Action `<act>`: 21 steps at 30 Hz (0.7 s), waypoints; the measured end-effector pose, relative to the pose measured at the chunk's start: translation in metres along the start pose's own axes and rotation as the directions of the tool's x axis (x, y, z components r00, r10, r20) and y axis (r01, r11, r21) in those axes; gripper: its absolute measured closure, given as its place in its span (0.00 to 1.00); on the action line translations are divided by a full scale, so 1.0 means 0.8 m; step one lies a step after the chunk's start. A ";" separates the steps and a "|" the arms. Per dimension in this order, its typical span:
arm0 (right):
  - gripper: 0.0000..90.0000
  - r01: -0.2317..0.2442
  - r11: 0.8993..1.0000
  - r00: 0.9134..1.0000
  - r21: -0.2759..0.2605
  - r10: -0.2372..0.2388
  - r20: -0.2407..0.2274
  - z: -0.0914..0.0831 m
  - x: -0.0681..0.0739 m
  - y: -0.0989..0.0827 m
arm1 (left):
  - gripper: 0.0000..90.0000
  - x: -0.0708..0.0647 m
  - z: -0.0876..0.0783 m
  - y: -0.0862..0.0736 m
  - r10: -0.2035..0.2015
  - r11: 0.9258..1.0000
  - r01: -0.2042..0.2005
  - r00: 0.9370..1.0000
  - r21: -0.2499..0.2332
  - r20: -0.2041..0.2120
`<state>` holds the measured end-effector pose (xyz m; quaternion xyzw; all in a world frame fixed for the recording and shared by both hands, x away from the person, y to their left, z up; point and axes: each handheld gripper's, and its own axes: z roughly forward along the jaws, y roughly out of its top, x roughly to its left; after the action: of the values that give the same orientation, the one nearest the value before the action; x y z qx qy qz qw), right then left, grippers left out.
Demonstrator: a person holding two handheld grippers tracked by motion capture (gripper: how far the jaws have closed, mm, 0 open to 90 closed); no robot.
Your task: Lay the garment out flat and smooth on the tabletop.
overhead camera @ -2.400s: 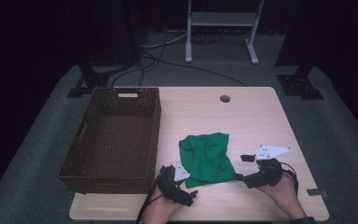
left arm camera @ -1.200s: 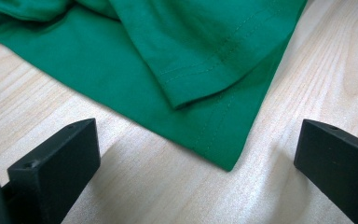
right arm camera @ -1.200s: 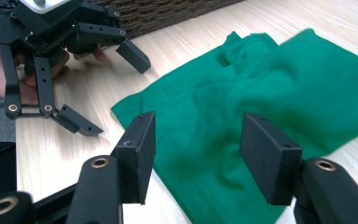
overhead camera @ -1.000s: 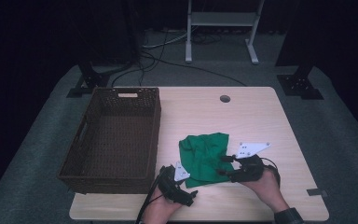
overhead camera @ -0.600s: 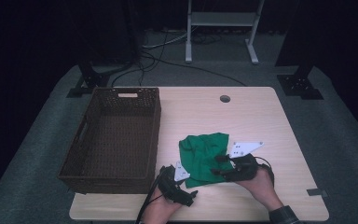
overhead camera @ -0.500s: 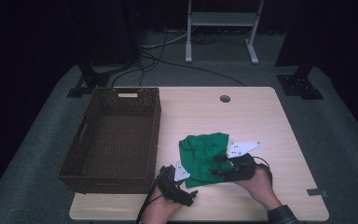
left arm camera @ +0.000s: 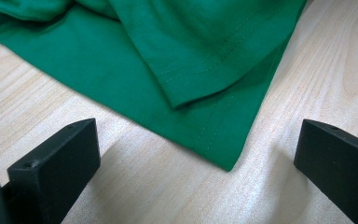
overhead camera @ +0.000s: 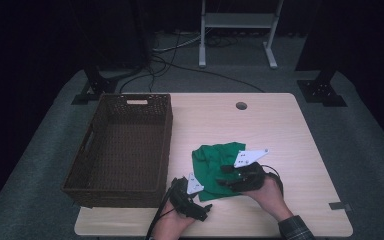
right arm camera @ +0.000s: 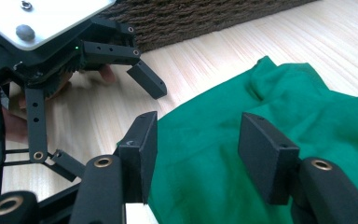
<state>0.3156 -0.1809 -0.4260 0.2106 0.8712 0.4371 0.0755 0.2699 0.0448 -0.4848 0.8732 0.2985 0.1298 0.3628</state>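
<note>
High view: both grippers at green cloth (overhead camera: 215, 162); left jaws wide, right jaws apart, empty.

No lettering, label or number can be read anywhere, as far as these dim views allow.

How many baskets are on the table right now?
1. The basket stands on the table's left side, left of the green cloth.
</note>
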 end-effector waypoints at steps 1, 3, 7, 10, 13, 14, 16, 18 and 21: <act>0.53 -0.001 1.000 1.000 0.001 0.001 -0.002 0.002 0.000 0.000 | 0.00 0.000 0.000 0.000 0.001 1.000 -0.001 1.000 0.000 0.000; 0.53 0.000 1.000 1.000 0.003 0.000 -0.003 0.005 0.000 0.001 | 0.00 0.000 0.000 0.000 0.001 1.000 -0.001 1.000 0.000 0.001; 0.54 0.006 1.000 1.000 0.008 -0.006 -0.010 0.012 0.003 0.004 | 0.00 0.000 0.000 0.000 0.001 1.000 -0.001 1.000 0.000 0.001; 0.54 0.013 1.000 1.000 0.020 -0.013 -0.012 0.020 0.005 0.005 | 0.00 0.000 0.000 0.000 0.002 1.000 -0.002 1.000 -0.001 0.002; 0.54 0.013 1.000 1.000 0.029 -0.012 -0.016 0.027 0.006 0.004 | 0.00 0.000 0.000 0.000 0.002 1.000 -0.002 1.000 -0.001 0.002; 0.55 0.014 0.999 1.000 0.031 -0.014 -0.017 0.029 0.006 0.004 | 0.00 0.000 0.000 0.000 0.003 1.000 -0.003 1.000 -0.001 0.002; 0.55 0.013 0.999 1.000 0.038 -0.012 -0.020 0.033 0.006 0.003 | 0.00 0.000 0.000 0.000 0.002 1.000 -0.002 1.000 -0.002 0.002; 0.55 0.013 0.999 1.000 0.042 -0.012 -0.021 0.035 0.006 0.002 | 0.00 0.000 0.000 0.000 0.003 1.000 -0.003 1.000 -0.001 0.002; 0.57 0.000 0.998 1.000 0.057 0.002 -0.031 0.042 0.003 0.000 | 0.00 0.000 0.000 0.000 0.004 1.000 -0.004 1.000 -0.001 0.002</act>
<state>0.3237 -0.1553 -0.4458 0.2064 0.8842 0.4153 0.0558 0.2698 0.0447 -0.4849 0.8736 0.2965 0.1298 0.3634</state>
